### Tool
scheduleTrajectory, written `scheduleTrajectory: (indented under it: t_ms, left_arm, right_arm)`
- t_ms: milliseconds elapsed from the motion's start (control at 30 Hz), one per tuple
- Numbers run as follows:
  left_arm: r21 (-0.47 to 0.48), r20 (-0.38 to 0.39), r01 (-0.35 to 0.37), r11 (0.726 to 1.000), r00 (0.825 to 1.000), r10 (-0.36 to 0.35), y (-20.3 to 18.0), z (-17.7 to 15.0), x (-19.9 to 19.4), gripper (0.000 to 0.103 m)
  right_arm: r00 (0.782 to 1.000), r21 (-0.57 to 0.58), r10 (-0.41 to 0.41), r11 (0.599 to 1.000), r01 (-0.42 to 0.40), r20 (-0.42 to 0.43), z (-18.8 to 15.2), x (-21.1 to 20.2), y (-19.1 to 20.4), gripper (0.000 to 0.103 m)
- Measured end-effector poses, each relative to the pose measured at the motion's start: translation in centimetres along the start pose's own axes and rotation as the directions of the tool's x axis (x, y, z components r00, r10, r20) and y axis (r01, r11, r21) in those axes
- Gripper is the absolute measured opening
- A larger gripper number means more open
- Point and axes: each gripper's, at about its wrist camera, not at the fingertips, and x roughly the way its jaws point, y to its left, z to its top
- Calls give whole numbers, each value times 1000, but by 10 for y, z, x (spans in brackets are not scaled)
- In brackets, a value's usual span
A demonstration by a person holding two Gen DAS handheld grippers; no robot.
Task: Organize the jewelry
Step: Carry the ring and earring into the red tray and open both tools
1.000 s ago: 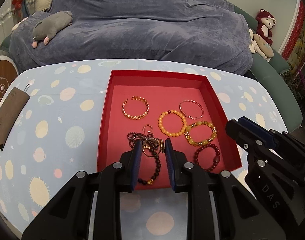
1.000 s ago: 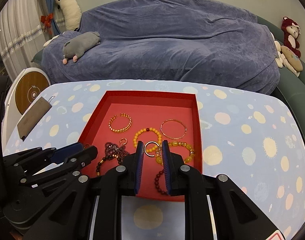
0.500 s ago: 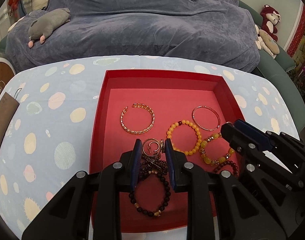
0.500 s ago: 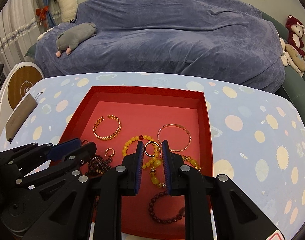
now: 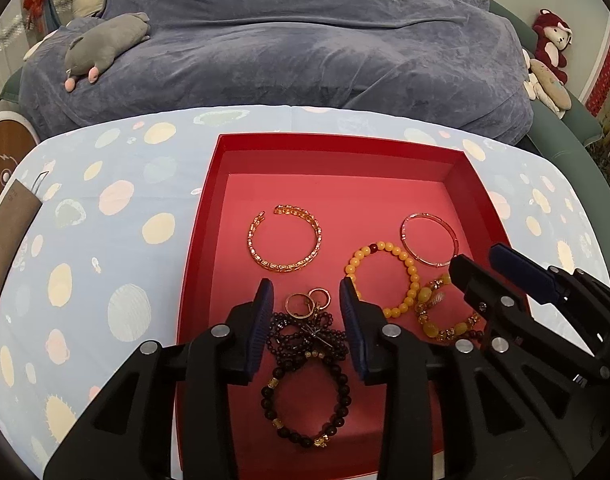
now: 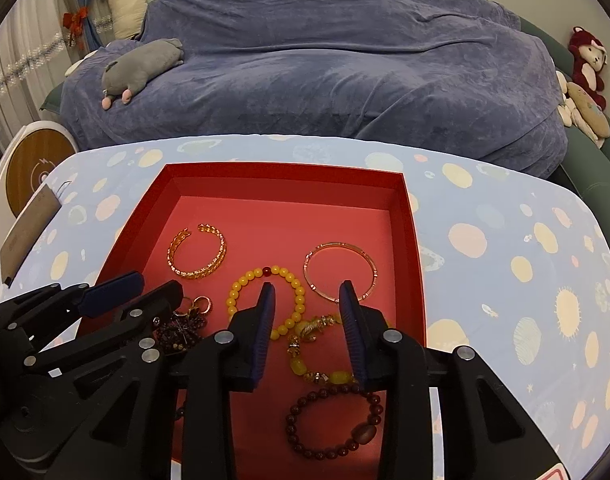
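While both jaws opening: left hand-held gripper [image 5: 305,294] & right hand-held gripper [image 6: 305,294] over red tray [image 6: 409,216], nothing gripped, no legible text.

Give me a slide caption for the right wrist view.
Right tongs opening above bracelets in the red tray, nothing gripped.

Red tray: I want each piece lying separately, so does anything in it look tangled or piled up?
Yes. Near the red tray's left front, small gold rings and a dark beaded strand sit heaped together, overlapping the black bead bracelet. The other bracelets lie flat.
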Motion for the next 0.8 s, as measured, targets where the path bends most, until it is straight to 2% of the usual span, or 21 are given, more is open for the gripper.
scheduleTrajectory:
  t_ms: [233,600,700,800]
  left_arm:
    - [-3,12,-9,1000,1000,9,-2,-5,-21,35]
    - [-4,41,-20,1000,999,20,-4,-23,-70,41]
    - [-5,49,-31,999,998,32,-4,-31,-83,47]
    - [-10,58,-36,999,998,37,-2,-40,-94,53]
  right_arm:
    - [999,19,-30,999,30,17,-6,-25,-2,42]
    - [998,42,-44,998,43,38,-24,-76,0,46]
    - [998,53,-48,998,46,43,-32,-90,0,48]
    - [997,73,-58,996,54,50,-42,-102,-2,54]
